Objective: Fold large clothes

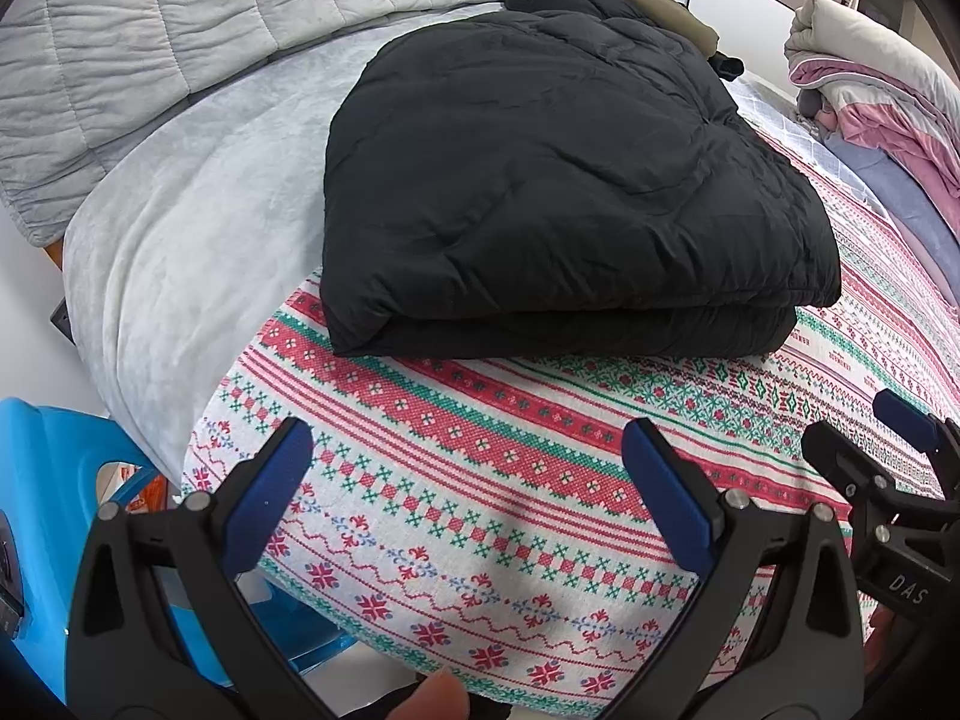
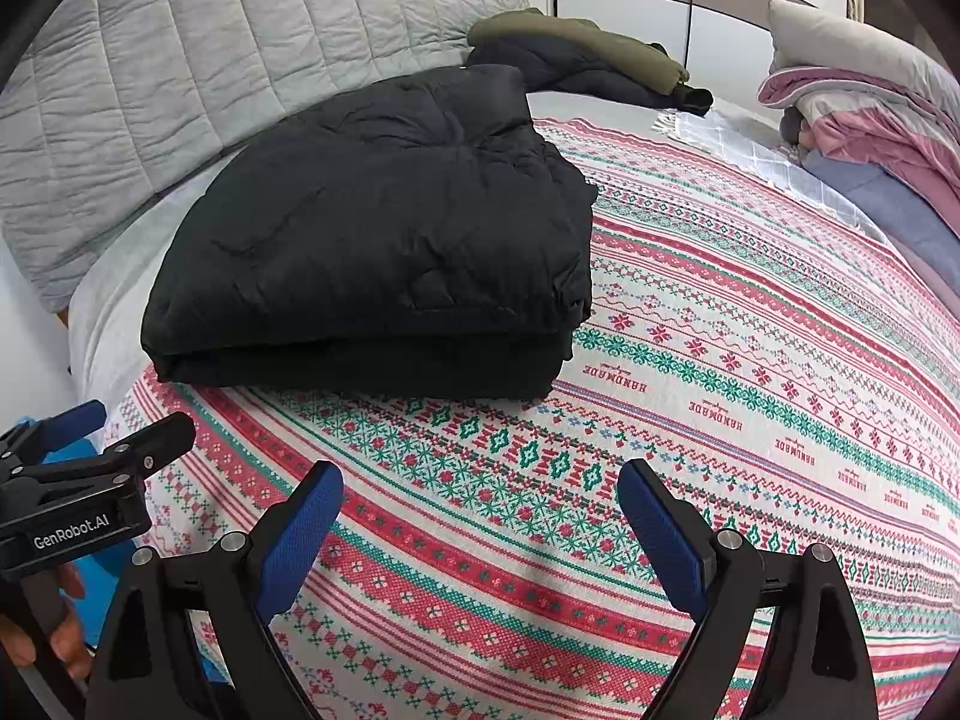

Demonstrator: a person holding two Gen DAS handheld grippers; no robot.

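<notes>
Jacket (image 1: 576,180) folded on bedspread (image 1: 480,480), beyond both empty jaws.

The right tongs (image 2: 480,516) stand wide open above the patterned bedspread (image 2: 750,372), holding nothing, their blue pads (image 2: 297,546) well short of the folded black coat (image 2: 372,240) that lies flat at the bedspread's far left. At the left edge the left tongs (image 2: 96,420) show, held by a hand (image 2: 54,630), their state unclear. Behind the coat lie a grey quilt (image 2: 198,60) and an olive-and-black garment (image 2: 588,66); pink bedding (image 2: 870,114) is heaped at far right.
</notes>
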